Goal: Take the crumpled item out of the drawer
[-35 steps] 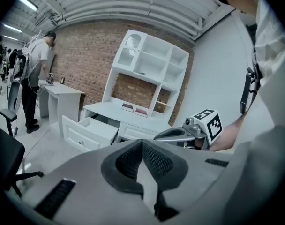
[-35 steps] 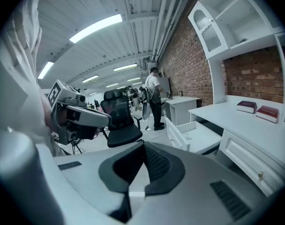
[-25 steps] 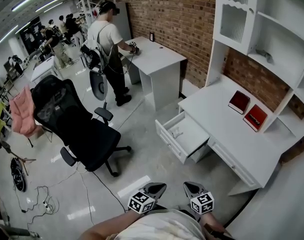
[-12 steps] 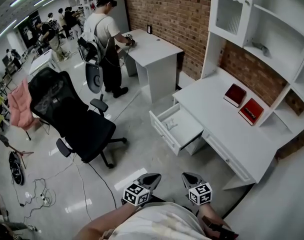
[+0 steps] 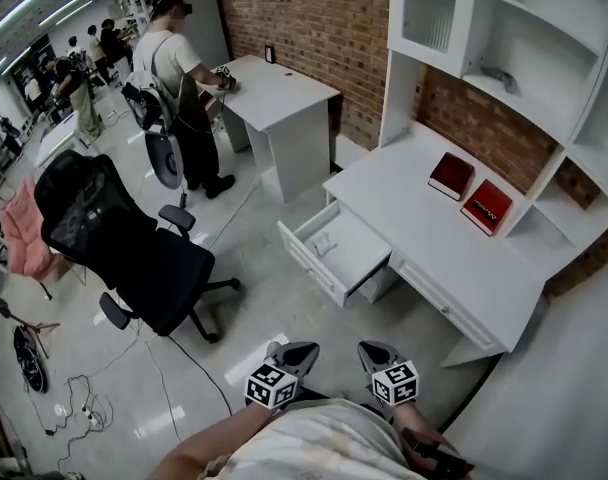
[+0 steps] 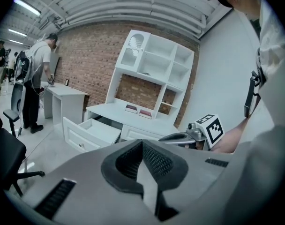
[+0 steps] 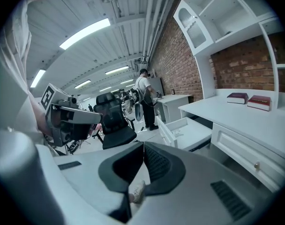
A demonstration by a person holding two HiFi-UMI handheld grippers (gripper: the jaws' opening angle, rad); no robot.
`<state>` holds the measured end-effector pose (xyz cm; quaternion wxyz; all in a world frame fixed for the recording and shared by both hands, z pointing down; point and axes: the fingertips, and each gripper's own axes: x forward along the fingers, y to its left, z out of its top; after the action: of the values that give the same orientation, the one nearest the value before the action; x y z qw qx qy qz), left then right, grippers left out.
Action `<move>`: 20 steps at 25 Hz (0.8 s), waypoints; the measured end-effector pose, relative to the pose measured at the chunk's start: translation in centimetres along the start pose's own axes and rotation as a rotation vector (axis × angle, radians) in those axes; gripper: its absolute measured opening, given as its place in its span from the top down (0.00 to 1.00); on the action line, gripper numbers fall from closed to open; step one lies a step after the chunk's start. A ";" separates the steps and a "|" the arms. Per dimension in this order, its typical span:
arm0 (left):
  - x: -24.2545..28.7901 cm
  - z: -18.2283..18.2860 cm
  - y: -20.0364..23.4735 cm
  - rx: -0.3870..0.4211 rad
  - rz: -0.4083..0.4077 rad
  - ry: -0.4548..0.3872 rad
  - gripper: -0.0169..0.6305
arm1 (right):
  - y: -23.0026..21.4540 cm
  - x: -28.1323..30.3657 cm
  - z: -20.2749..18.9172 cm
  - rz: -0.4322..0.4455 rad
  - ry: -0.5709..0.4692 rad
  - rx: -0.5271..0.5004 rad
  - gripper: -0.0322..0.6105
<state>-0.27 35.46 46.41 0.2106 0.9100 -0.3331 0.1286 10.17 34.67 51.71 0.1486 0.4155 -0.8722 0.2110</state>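
Note:
The white desk [image 5: 454,258] has one drawer [image 5: 334,253] pulled open. A small pale crumpled item [image 5: 325,245] lies inside it; it also shows faintly in the right gripper view [image 7: 179,133]. Both grippers hang low near my body, well short of the drawer. My left gripper [image 5: 302,349] is shut with nothing between its pads [image 6: 142,143]. My right gripper [image 5: 364,348] is also shut and empty [image 7: 143,144]. The open drawer [image 6: 88,131] stands ahead and to the left in the left gripper view, and to the right [image 7: 185,130] in the right gripper view.
Two red books [image 5: 451,175] [image 5: 486,207] lie on the desk under a white shelf unit [image 5: 504,58]. A black office chair [image 5: 124,243] stands left of the drawer. A person [image 5: 174,78] works at another white desk [image 5: 274,93]. Cables [image 5: 84,408] trail on the floor.
The desk and open drawer have slid left and a little nearer in the head view as I move toward them. Both grippers stay shut and low.

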 end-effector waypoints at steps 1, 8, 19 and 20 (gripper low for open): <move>0.5 0.1 0.1 0.000 -0.010 0.002 0.94 | -0.4 0.1 0.0 -0.006 0.001 0.008 0.91; 2.8 1.3 2.3 -0.002 -0.058 0.005 0.94 | -2.4 1.9 1.2 -0.041 0.011 0.026 0.91; 5.6 6.3 9.7 0.011 -0.077 -0.014 0.94 | -4.7 8.3 6.6 -0.064 -0.007 0.021 0.91; 5.8 6.6 10.3 0.011 -0.081 -0.013 0.94 | -4.9 8.8 7.0 -0.066 -0.006 0.023 0.91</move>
<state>-2.09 22.08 45.86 0.2086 0.9247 -0.2966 0.1157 8.03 22.64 50.68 0.1481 0.4465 -0.8559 0.2148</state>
